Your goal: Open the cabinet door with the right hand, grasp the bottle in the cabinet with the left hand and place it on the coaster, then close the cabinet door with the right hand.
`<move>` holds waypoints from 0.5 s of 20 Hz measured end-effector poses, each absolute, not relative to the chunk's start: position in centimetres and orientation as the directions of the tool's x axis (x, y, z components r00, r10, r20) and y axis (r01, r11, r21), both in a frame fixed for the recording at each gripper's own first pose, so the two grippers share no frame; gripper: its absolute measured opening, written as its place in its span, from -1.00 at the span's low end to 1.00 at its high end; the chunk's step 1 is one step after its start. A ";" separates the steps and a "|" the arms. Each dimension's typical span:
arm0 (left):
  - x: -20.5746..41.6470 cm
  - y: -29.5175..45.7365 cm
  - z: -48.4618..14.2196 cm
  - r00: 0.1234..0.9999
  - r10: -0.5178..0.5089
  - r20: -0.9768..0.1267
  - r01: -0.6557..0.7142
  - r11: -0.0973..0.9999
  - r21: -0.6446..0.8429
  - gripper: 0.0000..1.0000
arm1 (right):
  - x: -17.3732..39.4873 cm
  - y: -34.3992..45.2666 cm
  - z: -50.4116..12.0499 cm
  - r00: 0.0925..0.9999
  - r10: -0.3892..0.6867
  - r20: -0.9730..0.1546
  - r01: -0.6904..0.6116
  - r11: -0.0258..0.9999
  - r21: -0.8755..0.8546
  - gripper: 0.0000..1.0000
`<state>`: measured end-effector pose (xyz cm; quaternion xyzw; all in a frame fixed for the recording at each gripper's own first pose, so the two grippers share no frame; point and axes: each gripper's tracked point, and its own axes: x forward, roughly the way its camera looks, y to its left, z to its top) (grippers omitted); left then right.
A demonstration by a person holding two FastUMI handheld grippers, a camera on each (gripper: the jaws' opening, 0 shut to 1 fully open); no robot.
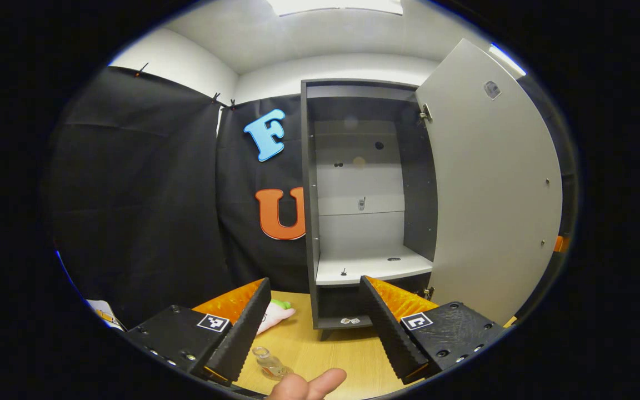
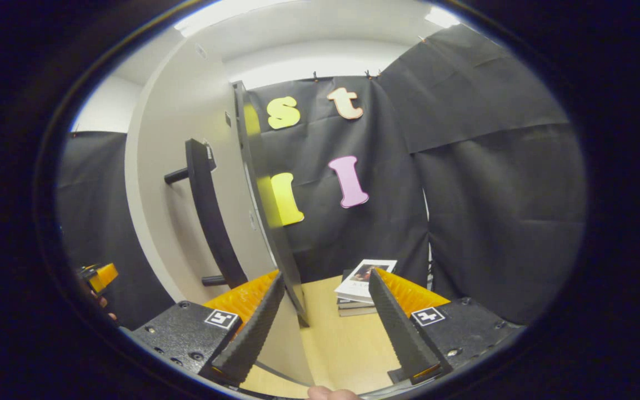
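Bottle (image 1: 269, 364) on table, cabinet door (image 1: 492, 183) open, left gripper (image 1: 315, 328) spread.

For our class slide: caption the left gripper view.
Open left claw above the bottle on the table, facing the open cabinet.

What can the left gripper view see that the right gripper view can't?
Left gripper view: the cabinet's inside shelf, a small bottle on the wooden table, and a soft toy. Right gripper view: the door's long black handle and a stack of books. Both: the open cabinet door and the table.
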<state>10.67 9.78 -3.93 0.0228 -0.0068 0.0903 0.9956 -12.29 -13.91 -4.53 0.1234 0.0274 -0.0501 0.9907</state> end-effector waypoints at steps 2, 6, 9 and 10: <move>11.2 9.8 -4.3 0.985 0.173 0.004 -0.173 0.984 0.028 0.92 | -12.3 -13.8 -4.6 0.994 -0.088 -0.068 0.102 0.961 0.258 0.96; 12.1 10.5 -4.3 0.982 0.188 0.006 -0.188 0.982 0.022 0.92 | -12.4 -13.8 -4.6 0.993 -0.101 -0.058 0.113 0.957 0.267 0.96; 12.6 10.6 -4.0 0.983 0.184 0.015 -0.184 0.983 0.019 0.92 | -12.5 -13.5 -4.6 0.992 -0.114 -0.059 0.125 0.958 0.257 0.96; 12.9 10.6 -4.1 0.983 0.180 0.014 -0.181 0.983 0.022 0.92 | -12.5 -13.4 -4.7 0.992 -0.111 -0.061 0.123 0.959 0.255 0.96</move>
